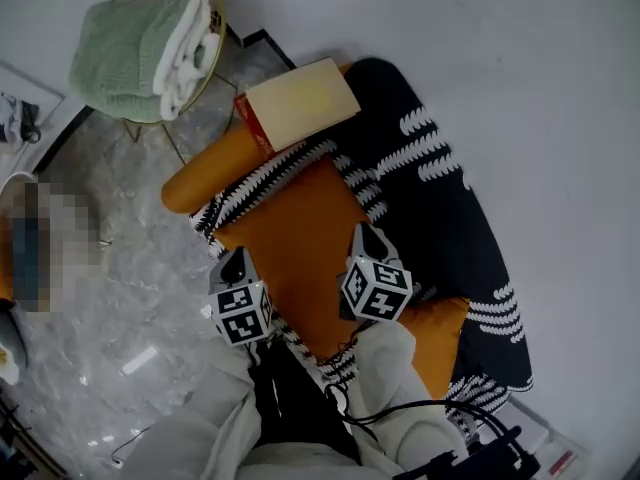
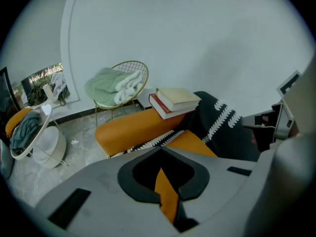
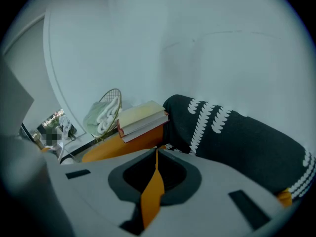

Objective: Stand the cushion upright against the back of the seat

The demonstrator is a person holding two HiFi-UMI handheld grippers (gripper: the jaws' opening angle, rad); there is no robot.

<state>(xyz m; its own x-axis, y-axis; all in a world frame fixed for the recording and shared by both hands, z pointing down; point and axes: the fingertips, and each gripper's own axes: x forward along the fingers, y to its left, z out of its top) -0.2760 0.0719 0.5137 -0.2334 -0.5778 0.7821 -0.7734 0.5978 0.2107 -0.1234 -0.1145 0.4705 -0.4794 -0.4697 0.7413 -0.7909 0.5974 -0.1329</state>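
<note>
The flat, square orange cushion (image 1: 300, 243) lies face up on the orange seat (image 1: 445, 343). I think this is the cushion to move, because black-and-white trim peeks out all round it. It is not standing up yet, so the job has hardly begun.

The left gripper (image 1: 236, 261) is at the cushion's 9 o'clock edge. The right gripper (image 1: 362, 236) is over the cushion's 3 o'clock side. Both point down at it. I cannot tell if either one touches it.

In the left gripper view the two jaws of the left gripper (image 2: 160, 152) are pressed together, with only a thin orange slit between them. The right gripper (image 3: 156, 152) looks the same in its own view. They hold nothing, I think.

At 2 o'clock from the cushion is the seat's back, under a black knitted throw with white marks (image 1: 440, 198). That is where the cushion must lean. At 12 o'clock two thick books (image 1: 300, 98) sit on the round orange arm (image 1: 205, 173). At 11 o'clock, on the floor, is a gold wire chair (image 1: 150, 43) full of green and white cloth.

What is left is to open the jaws, take hold of the cushion, tip it up and lean it on the back.
</note>
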